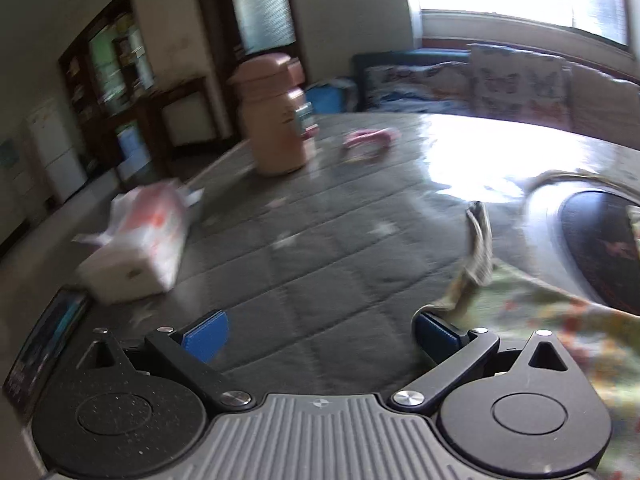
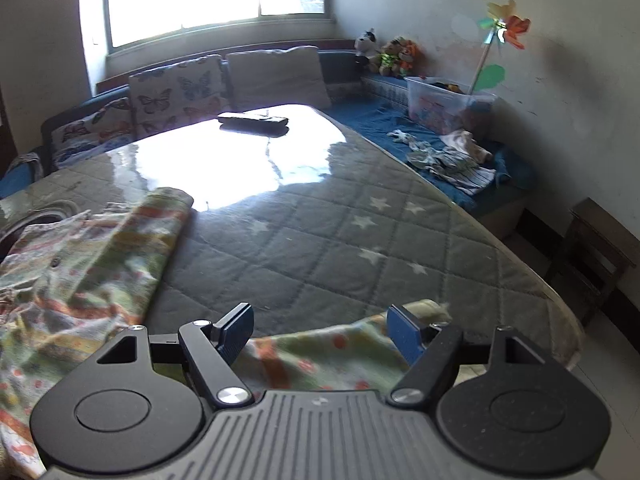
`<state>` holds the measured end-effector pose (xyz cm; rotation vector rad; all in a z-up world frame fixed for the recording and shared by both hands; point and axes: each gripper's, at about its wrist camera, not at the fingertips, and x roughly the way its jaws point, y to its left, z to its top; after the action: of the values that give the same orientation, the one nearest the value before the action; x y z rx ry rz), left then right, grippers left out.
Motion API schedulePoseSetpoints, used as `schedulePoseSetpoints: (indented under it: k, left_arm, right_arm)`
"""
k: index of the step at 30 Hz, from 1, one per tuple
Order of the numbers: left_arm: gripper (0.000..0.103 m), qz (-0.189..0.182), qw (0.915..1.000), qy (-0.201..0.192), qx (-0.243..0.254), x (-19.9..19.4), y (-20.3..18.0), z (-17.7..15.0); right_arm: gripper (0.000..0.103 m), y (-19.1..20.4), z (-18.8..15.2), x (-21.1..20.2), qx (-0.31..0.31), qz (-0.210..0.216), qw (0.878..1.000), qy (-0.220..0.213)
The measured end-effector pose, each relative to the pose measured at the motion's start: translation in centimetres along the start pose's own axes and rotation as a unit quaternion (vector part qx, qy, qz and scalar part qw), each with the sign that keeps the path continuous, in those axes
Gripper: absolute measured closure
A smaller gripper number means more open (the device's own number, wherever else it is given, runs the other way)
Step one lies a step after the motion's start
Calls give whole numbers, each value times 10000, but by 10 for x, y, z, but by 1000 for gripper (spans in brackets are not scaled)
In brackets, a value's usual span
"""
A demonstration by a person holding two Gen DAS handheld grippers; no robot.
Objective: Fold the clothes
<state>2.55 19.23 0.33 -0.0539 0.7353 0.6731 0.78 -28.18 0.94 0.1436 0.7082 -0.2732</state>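
A patterned green, orange and white garment (image 2: 84, 264) lies spread on the grey quilted table (image 2: 320, 240). In the right wrist view it fills the left side, and one part runs under my right gripper (image 2: 324, 332), which is open above it with nothing held. In the left wrist view the garment (image 1: 540, 320) lies at the right, with a striped edge sticking up. My left gripper (image 1: 320, 336) is open; its right pad (image 1: 434, 334) sits at the garment's edge, and grey quilt shows between the pads.
On the table in the left wrist view stand a pink bin (image 1: 276, 116), a tissue pack (image 1: 140, 248), a pink item (image 1: 368, 140) and a dark round plate (image 1: 600, 240). A black remote (image 2: 252, 122) lies far off. A sofa with cushions (image 2: 180, 92) and clothes (image 2: 452, 160) borders the table.
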Motion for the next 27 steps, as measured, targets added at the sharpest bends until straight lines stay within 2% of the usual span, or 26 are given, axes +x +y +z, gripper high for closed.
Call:
schedulePoseSetpoints:
  k: [2, 5, 9, 11, 13, 15, 19, 23, 27]
  left_arm:
    - [2, 209, 9997, 39, -71, 0, 8, -1]
    - [2, 162, 9998, -82, -45, -9, 13, 0]
    - [5, -259, 9987, -369, 240, -29, -3, 6]
    - [13, -634, 9959, -469, 452, -37, -19, 8]
    - [23, -1088, 9902, -521, 707, -43, -39, 9]
    - [30, -1629, 9802, -525, 996, -49, -64, 9]
    - [33, -2376, 9582, -505, 1511, -54, -117, 11]
    - [33, -2656, 9464, -396, 1795, -49, -167, 18]
    - [32, -2677, 9424, -410, 1964, -39, -199, 25]
  right_arm:
    - [28, 10, 4, 4, -101, 185, 9998, 10]
    - [28, 27, 10, 12, -270, 461, 9986, 47]
    - [34, 53, 19, 23, -511, 792, 9955, 64]
    - [41, 61, 21, 29, -583, 906, 9941, 92]
    - [46, 73, 26, 41, -658, 1010, 9926, 171]
    - [51, 81, 29, 49, -696, 1088, 9914, 220]
    - [62, 89, 36, 67, -721, 1144, 9902, 347]
    - [66, 92, 39, 81, -749, 1144, 9897, 418]
    - [67, 97, 43, 90, -810, 1158, 9891, 409]
